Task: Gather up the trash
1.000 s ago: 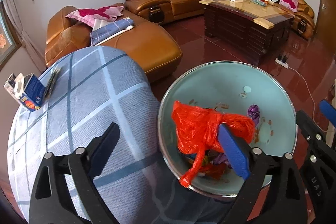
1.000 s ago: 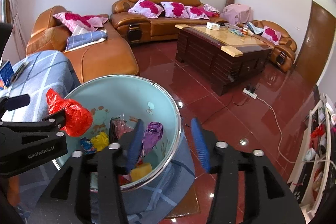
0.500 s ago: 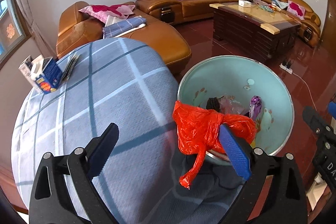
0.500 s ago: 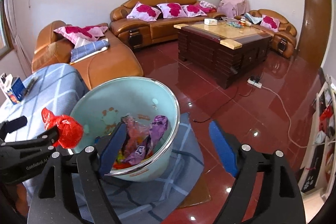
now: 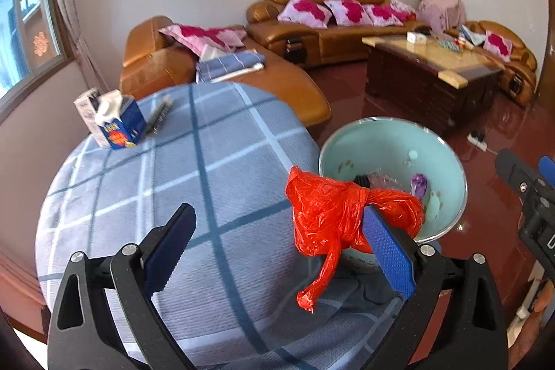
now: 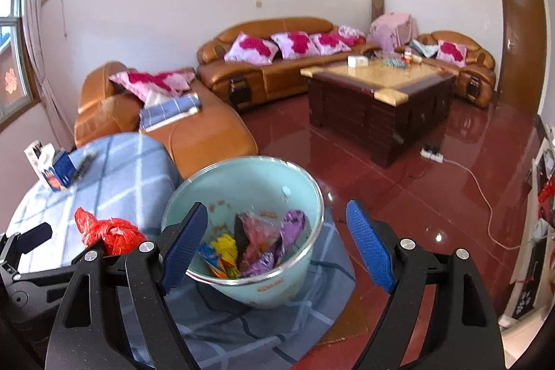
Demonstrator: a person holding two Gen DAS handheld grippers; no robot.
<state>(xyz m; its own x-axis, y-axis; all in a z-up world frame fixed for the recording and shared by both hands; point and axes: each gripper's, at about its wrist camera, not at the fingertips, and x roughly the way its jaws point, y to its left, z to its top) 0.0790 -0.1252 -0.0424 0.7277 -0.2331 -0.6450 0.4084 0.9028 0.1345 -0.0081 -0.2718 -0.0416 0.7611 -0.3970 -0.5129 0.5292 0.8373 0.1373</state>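
A crumpled red plastic bag [image 5: 333, 214] hangs tied around the right finger [image 5: 386, 248] of my open left gripper [image 5: 277, 252], above the table's edge beside the bin. It also shows in the right wrist view [image 6: 111, 231]. A pale green trash bin [image 5: 381, 144] stands on the floor by the table, with coloured wrappers [image 6: 263, 248] inside. My right gripper [image 6: 277, 248] is open and empty above the bin [image 6: 277, 182].
A round table with a blue plaid cloth [image 5: 173, 179] carries a blue tissue box [image 5: 114, 123] and a dark remote [image 5: 159, 115]. Orange leather sofas [image 5: 333, 23] and a dark wooden coffee table [image 5: 433, 75] stand behind. A power strip [image 6: 432, 155] lies on the red floor.
Both grippers have risen and pulled back from the bin. The left one has moved left from over the bin to the table's edge, the red bag still hanging on its finger.
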